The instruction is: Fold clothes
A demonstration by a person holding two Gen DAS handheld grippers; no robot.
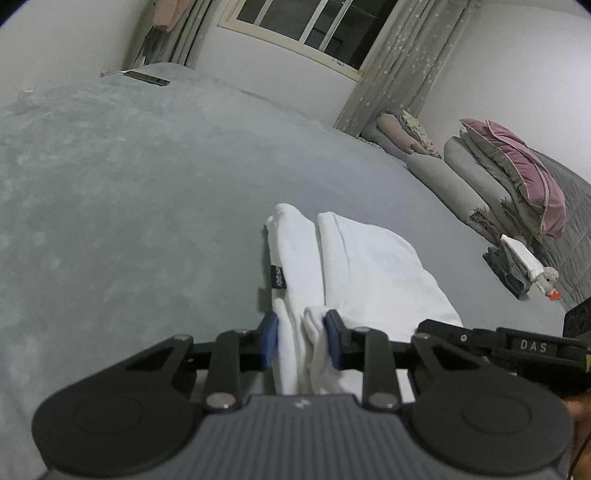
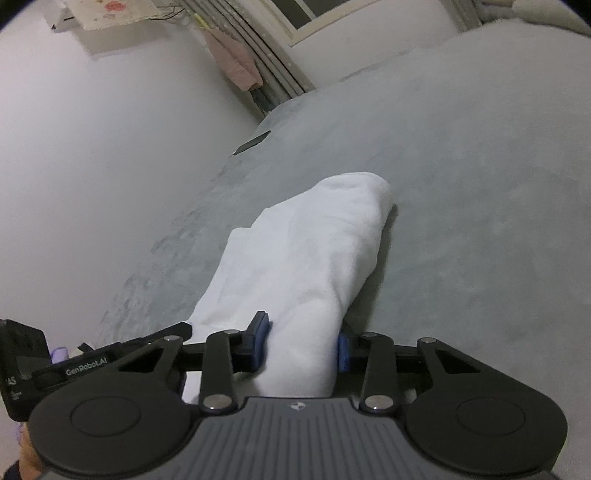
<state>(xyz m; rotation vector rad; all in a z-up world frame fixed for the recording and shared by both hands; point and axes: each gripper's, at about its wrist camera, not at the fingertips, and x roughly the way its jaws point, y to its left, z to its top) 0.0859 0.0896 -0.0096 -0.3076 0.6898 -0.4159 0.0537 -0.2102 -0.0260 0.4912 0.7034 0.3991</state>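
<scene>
While both grippers clamp the white garment [image 1: 354, 258], left gripper [image 1: 301, 341] pinches bunched near edge, right gripper [image 2: 301, 345] grips a thick fold; rest lies on grey bed [image 1: 129, 184] toward 12 o'clock.

White garment [image 2: 306, 266] btwn right gripper [image 2: 301, 345] jaws

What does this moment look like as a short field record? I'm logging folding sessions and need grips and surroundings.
surface: grey bed cover
garment: white garment, partly folded, lying on the cover
left gripper: shut on the garment's near edge
right gripper: shut on a bunched fold of the same garment
black tag: on the garment's left edge
background: folded bedding pile near the wall, window behind
</scene>
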